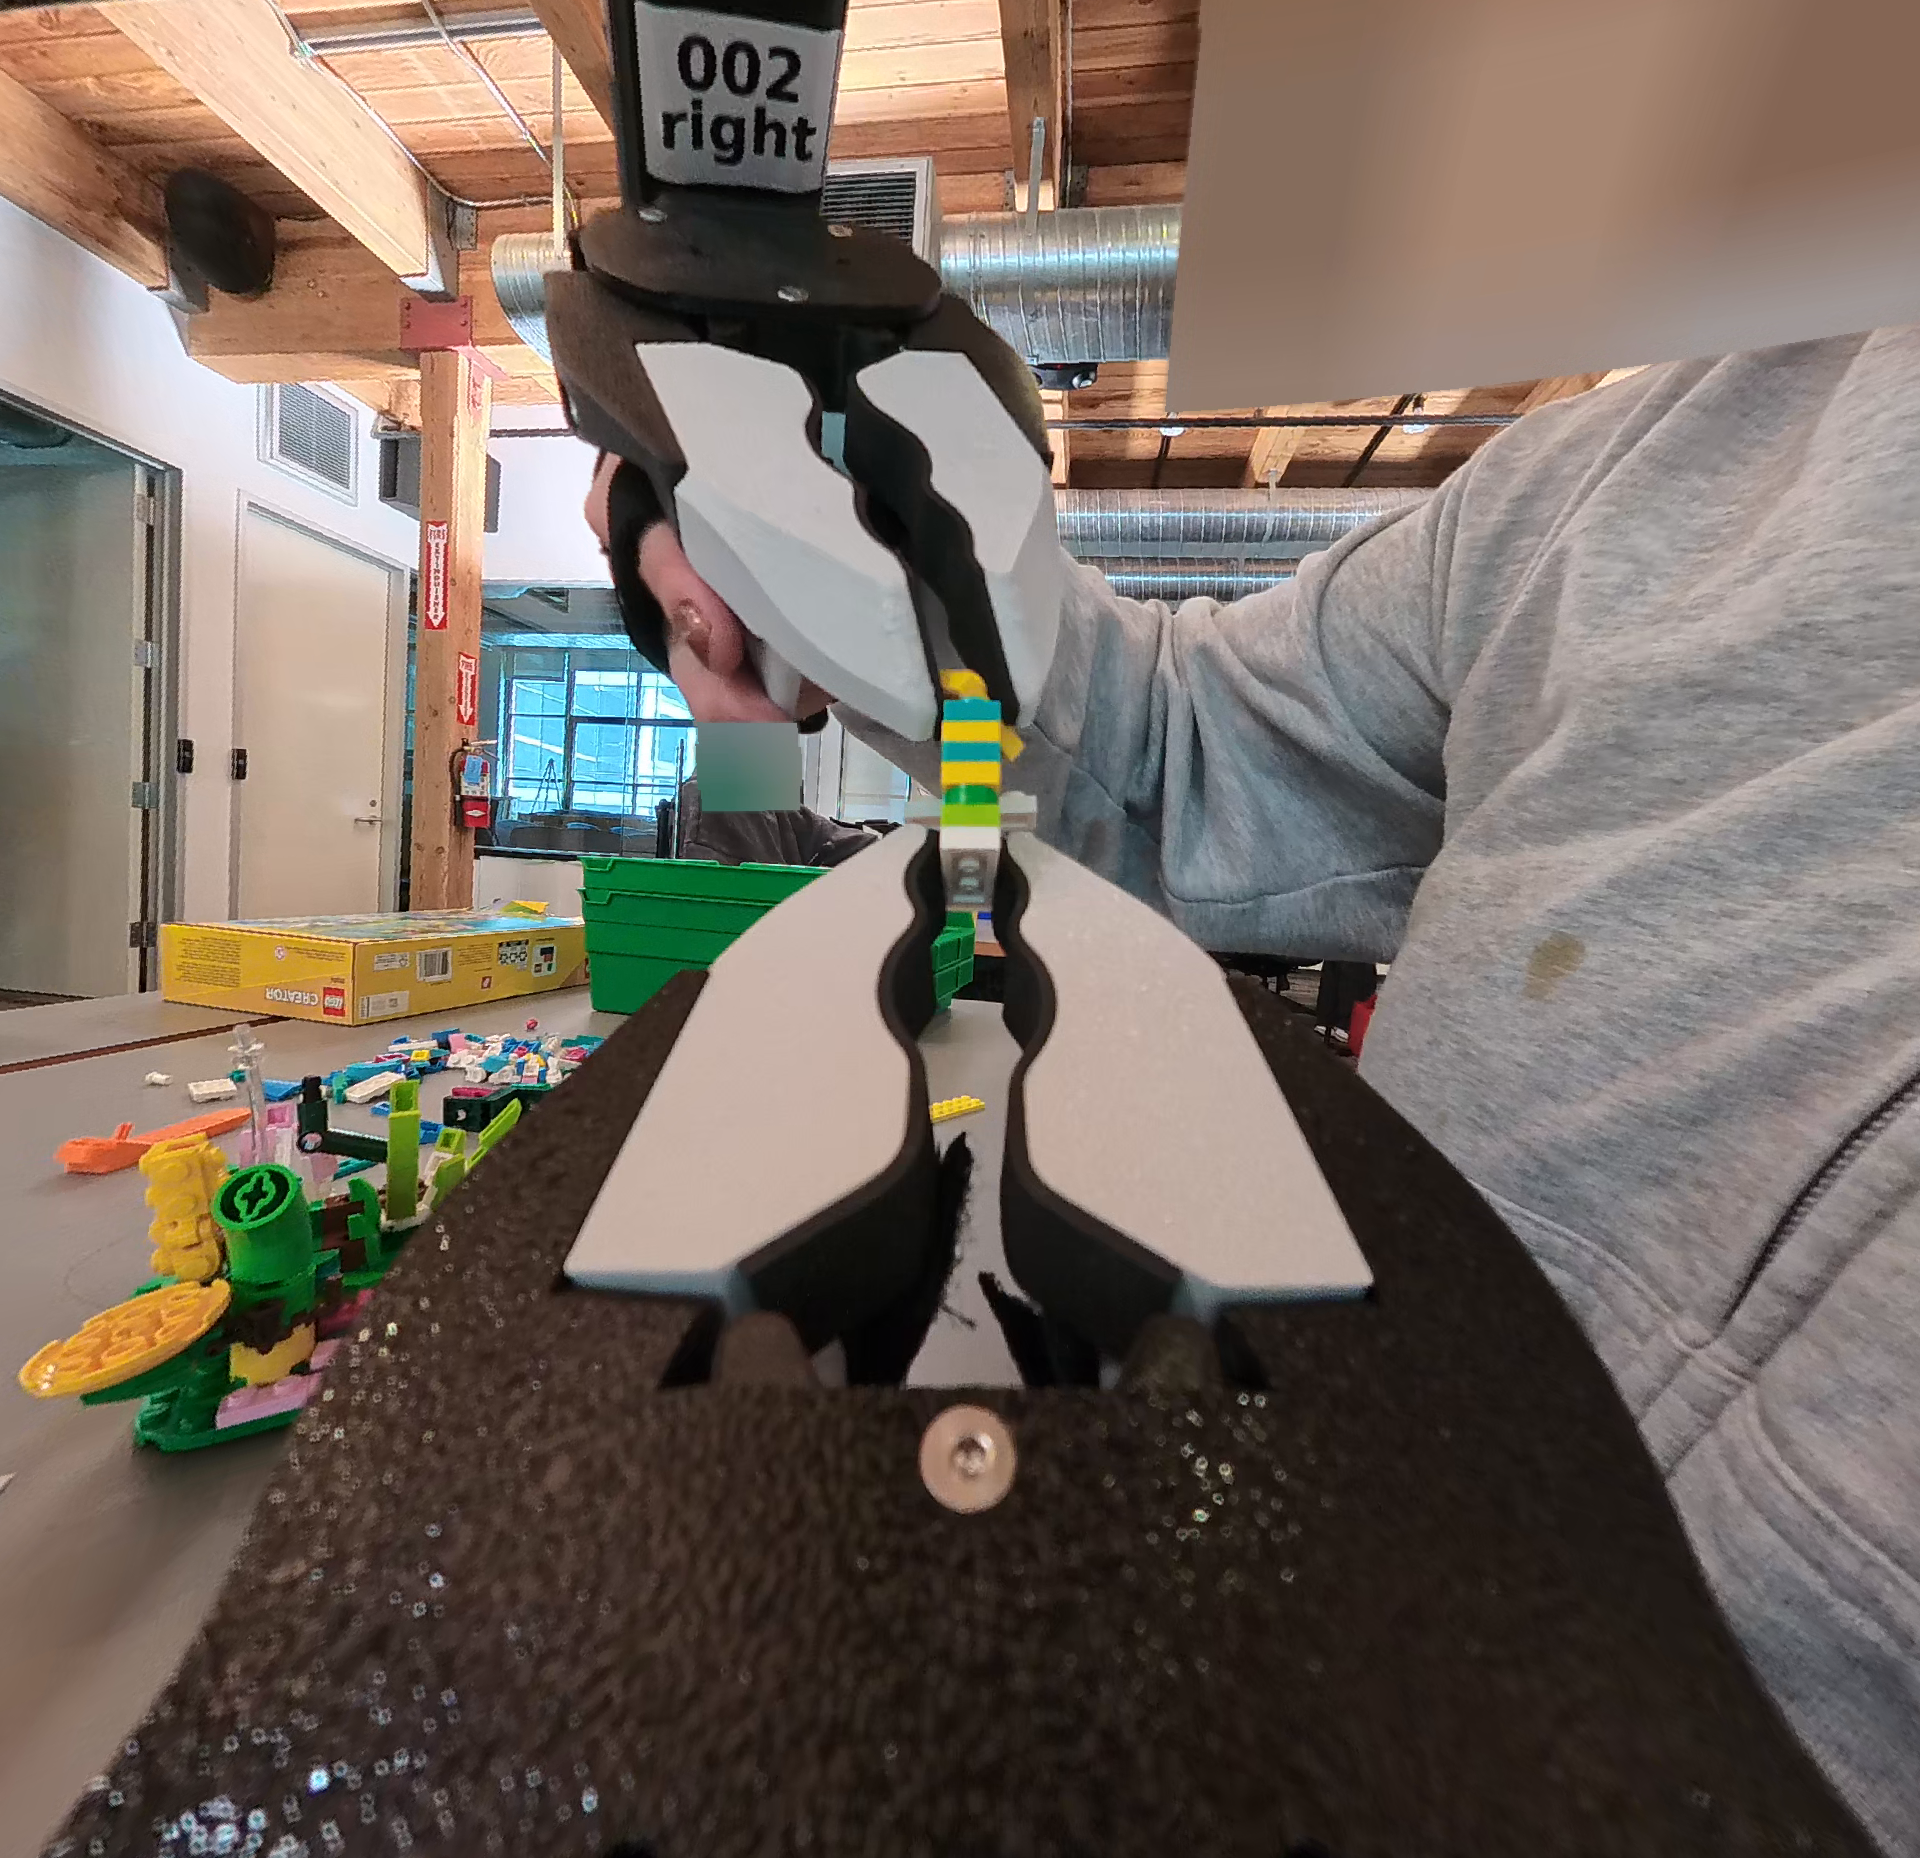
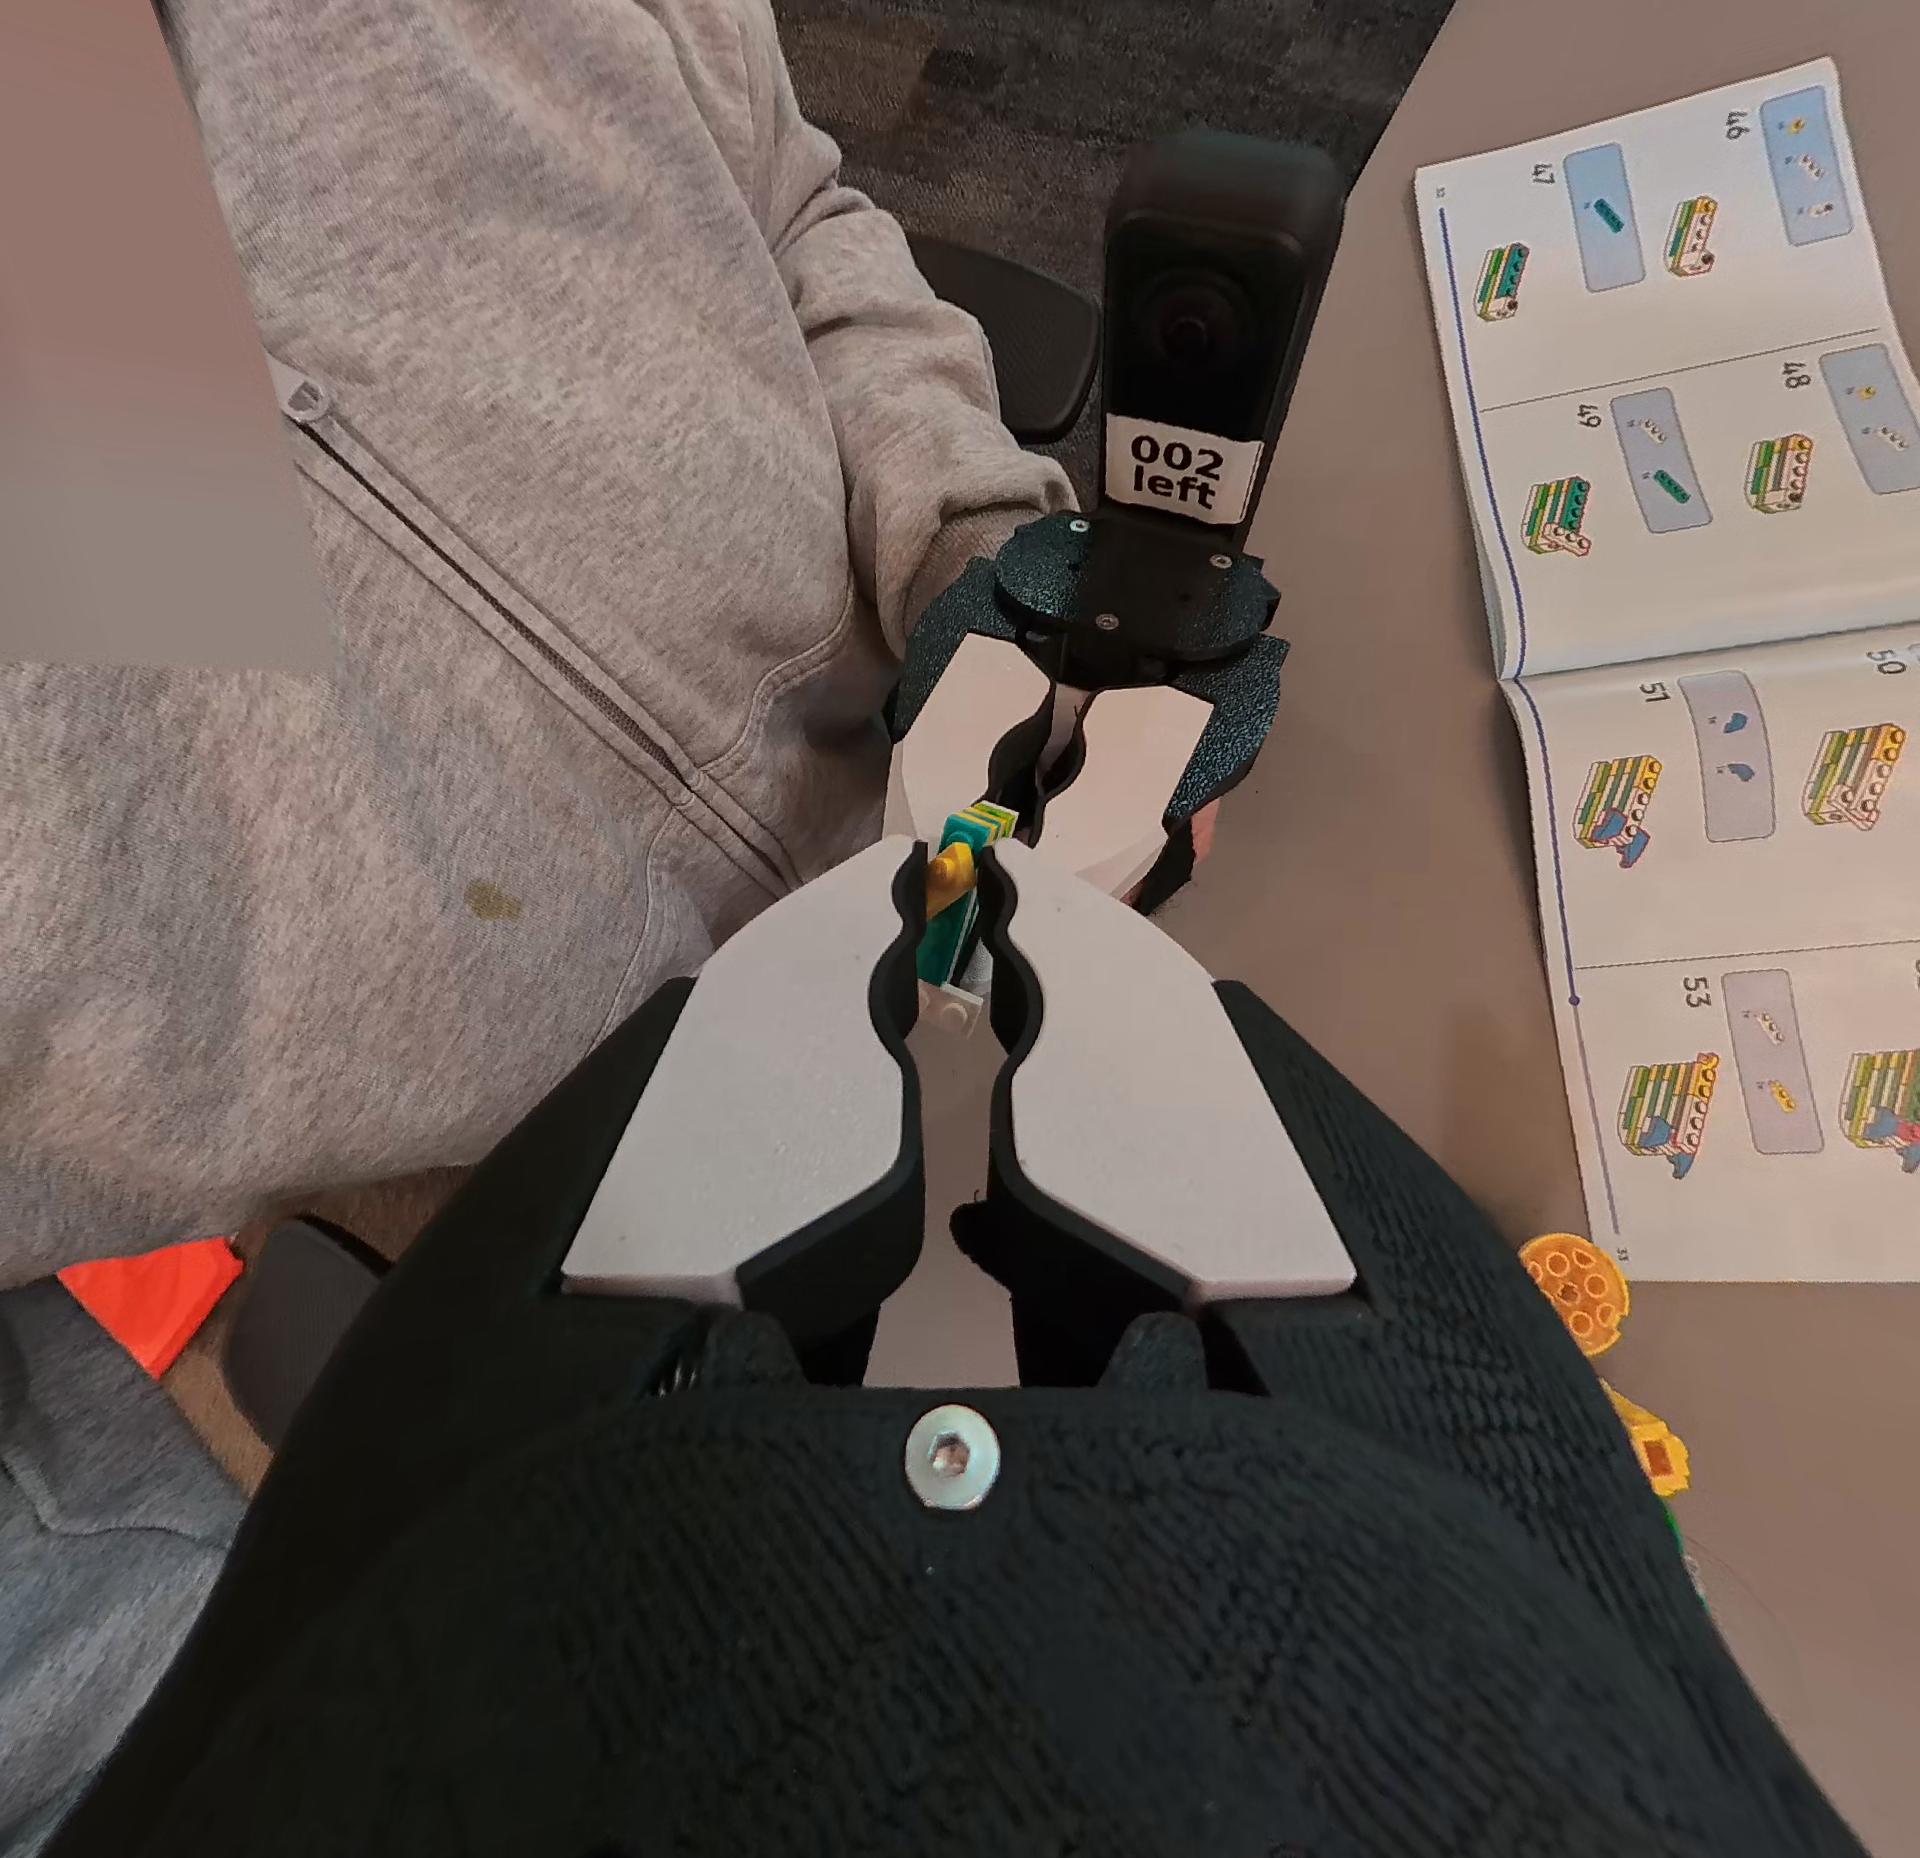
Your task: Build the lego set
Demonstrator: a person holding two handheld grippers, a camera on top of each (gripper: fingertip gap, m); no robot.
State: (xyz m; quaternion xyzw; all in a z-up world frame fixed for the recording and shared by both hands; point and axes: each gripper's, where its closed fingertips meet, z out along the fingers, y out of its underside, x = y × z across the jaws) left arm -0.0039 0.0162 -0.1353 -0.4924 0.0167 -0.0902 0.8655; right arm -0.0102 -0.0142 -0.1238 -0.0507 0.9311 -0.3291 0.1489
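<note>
The striped brick stack (image 1: 971, 759) stands upright between my claws: left claw (image 1: 971, 878) clamps its white base, right claw (image 2: 951, 878) above pinches the small yellow piece (image 2: 948, 878) on top.

Brick stack (image 1: 975, 769): banded teal, yellow, teal, yellow, dark green, lime, white base; small yellow piece (image 2: 951, 871) at its top. Left gripper (image 1: 971, 878): pale grey fingers, black wavy pads, speckled black body. Right gripper (image 2: 948, 909): the same colours. Sleeve (image 1: 1351, 686): heathered light grey. Box (image 1: 364, 961): yellow. Bins (image 1: 675, 915): bright green. Loose bricks (image 1: 457, 1065): teal, white, pink. Booklet (image 2: 1704, 665): white, pale blue panels. Table (image 2: 1382, 873): grey-brown.
</note>
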